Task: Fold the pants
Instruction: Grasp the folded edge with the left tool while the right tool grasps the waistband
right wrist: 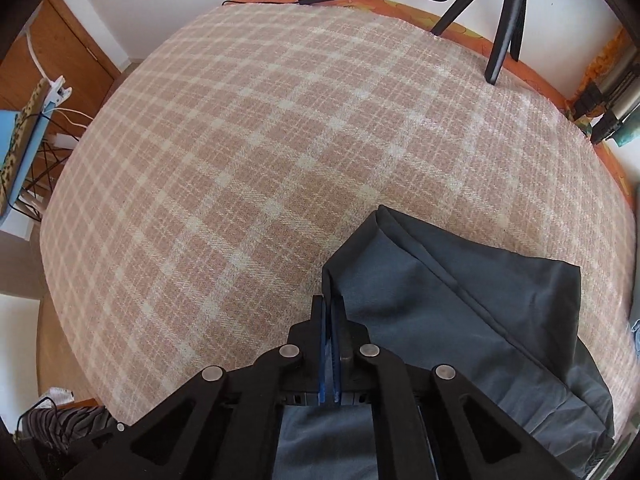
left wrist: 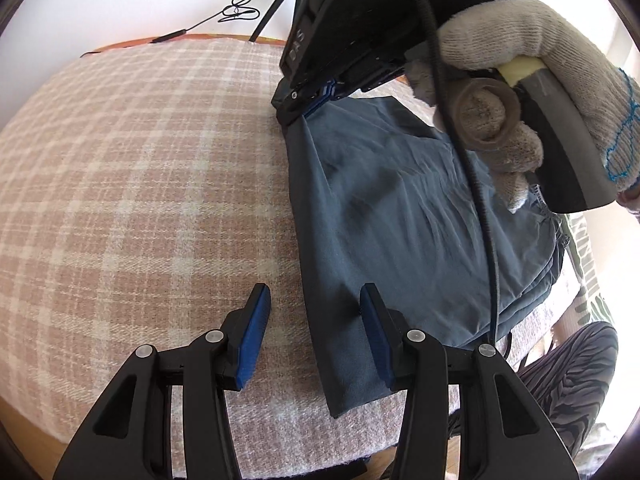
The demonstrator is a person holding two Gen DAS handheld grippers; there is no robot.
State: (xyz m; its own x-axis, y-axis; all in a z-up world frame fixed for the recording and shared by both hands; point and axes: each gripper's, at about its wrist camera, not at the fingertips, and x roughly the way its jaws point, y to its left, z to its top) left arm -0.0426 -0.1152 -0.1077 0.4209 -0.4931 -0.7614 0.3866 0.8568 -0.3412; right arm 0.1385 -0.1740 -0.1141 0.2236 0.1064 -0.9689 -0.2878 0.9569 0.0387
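Two views split the blue-grey pants [left wrist: 400,216] between them: the left wrist view loses the far edge behind a gloved hand [left wrist: 532,92], the right wrist view cuts the cloth at the lower right frame edge. Long axis runs upper centre to lower centre on the plaid blanket [left wrist: 140,184]. Only the right view shows the tripod [right wrist: 504,20]. Right gripper [right wrist: 330,320] jaws clamp a fold; left gripper [left wrist: 316,336] jaws gape, straddling the hem.

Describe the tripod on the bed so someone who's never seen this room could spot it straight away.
Start from the bed covered by the pink and cream plaid blanket. Look to its far edge, by the white wall, where the orange sheet shows past the blanket. The black tripod stands there on thin splayed legs, the only upright thing on the bed, unlike the flat blue-grey pants.
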